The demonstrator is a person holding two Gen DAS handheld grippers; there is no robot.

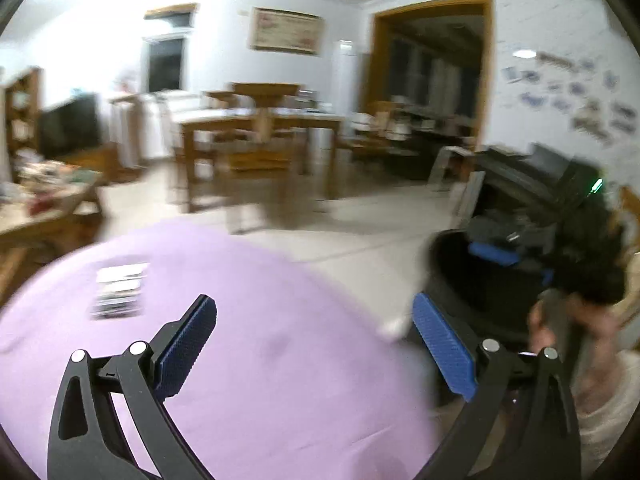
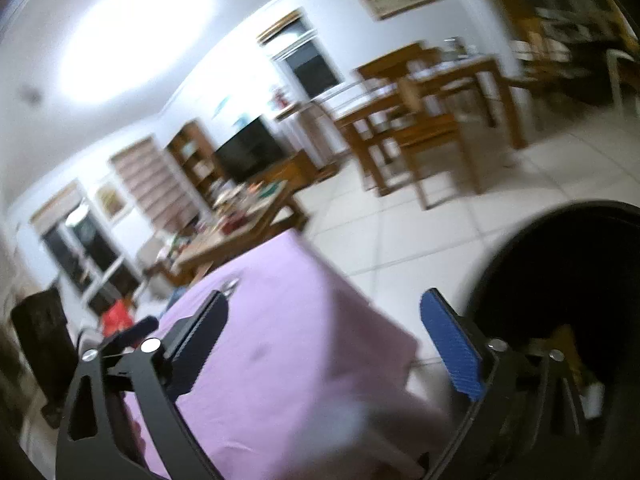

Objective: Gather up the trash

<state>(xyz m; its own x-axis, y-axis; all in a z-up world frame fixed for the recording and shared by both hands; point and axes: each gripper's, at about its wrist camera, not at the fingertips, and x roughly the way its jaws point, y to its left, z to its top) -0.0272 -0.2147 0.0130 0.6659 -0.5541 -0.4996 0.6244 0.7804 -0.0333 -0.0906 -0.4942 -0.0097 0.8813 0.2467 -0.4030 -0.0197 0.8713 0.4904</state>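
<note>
A table with a purple cloth [image 1: 260, 360] fills the lower left wrist view. A blurred black-and-white printed packet [image 1: 120, 290] lies on it at the far left. My left gripper [image 1: 316, 320] is open and empty above the cloth. A black trash bin [image 1: 480, 280] stands on the floor past the table's right edge, and a blue-padded finger [image 1: 494, 254] of the other gripper shows over it. In the right wrist view my right gripper [image 2: 324, 320] is open and empty over the purple cloth [image 2: 280, 340], with the bin's dark opening [image 2: 568, 280] beside its right finger.
A pale tiled floor [image 1: 360, 220] lies beyond the table. A wooden dining table with chairs [image 1: 256, 136] stands in mid-room. A cluttered low wooden table [image 2: 240, 220] is to the left. A small pale scrap [image 1: 394, 326] shows near the table's right edge.
</note>
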